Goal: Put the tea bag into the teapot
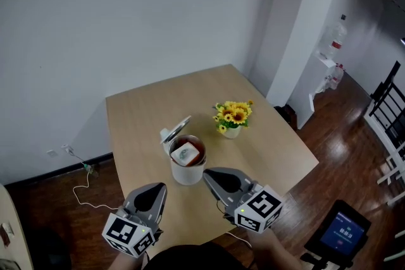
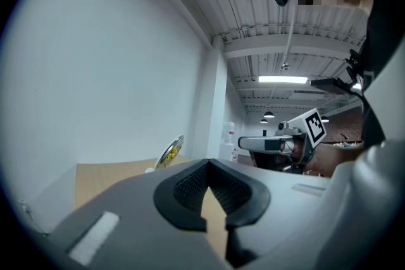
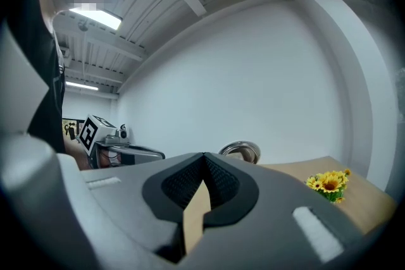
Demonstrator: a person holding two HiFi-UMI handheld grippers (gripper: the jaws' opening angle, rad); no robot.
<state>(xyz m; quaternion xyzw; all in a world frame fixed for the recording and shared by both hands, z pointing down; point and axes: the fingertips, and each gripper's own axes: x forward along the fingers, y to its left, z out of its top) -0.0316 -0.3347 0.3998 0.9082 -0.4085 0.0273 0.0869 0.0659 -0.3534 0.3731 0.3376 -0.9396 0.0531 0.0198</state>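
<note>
left gripper [image 1: 162,186] and right gripper [image 1: 205,172], ribbed jaws pressed together, near round white teapot [image 1: 187,175].

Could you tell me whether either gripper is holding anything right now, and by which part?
Nothing is held: the left gripper and right gripper are both shut and empty. The tea bag lies in the teapot.

Walls [image 1: 126,22]: white, plain; white pillar [image 1: 304,28] noted at right
Floor [image 1: 335,155]: dark polished wood
Furniture: light wooden table [image 1: 145,117] beside wall; black chairs [image 1: 387,112] at right edge
Ceiling [image 2: 253,28]: white, beamed
Light: strip lamp [image 2: 283,79] lit
</note>
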